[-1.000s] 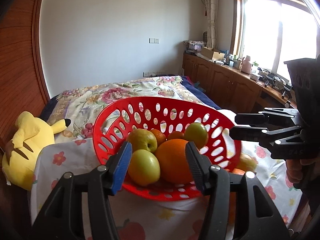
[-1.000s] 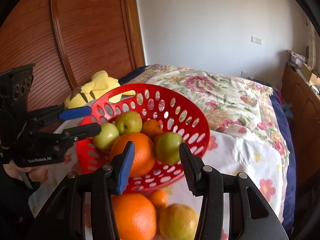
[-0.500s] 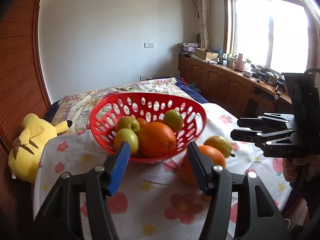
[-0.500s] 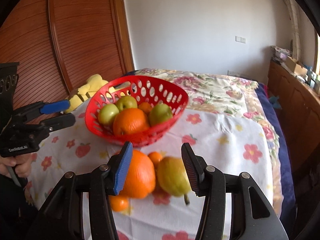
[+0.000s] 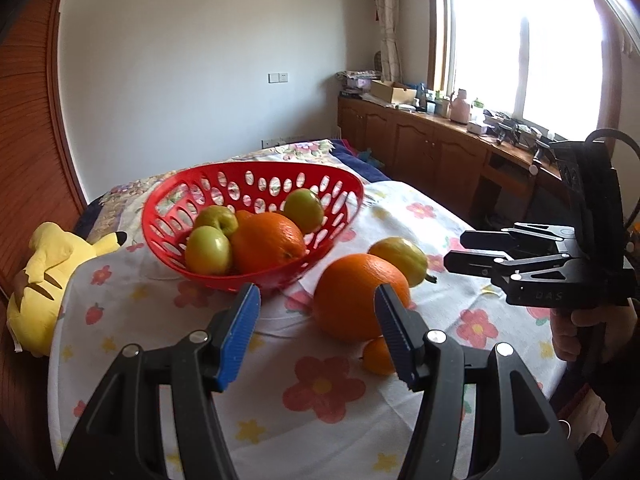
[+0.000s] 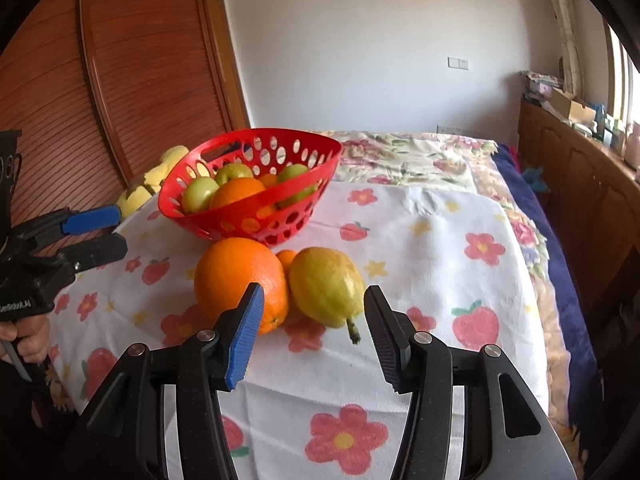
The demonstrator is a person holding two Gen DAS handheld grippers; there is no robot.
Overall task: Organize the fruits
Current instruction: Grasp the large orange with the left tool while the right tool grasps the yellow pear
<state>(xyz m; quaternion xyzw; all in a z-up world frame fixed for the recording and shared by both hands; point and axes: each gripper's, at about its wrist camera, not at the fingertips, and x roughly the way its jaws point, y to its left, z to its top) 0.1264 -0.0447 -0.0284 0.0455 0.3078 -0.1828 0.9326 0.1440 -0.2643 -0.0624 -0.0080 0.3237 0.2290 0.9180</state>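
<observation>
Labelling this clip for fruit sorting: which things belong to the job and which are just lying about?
Job: red basket of fruit; large orange, pear, small orange loose on the cloth; both open claws, left, right.

Lying about: yellow plush, cluttered sideboard.

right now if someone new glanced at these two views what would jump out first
The red basket full of green apples and an orange stands at the far side of the flowered tablecloth. In front of it, on the cloth, lie a big orange and a yellow-green pear side by side, a small orange tucked behind them. The left gripper and the right gripper are both open and empty.
</observation>
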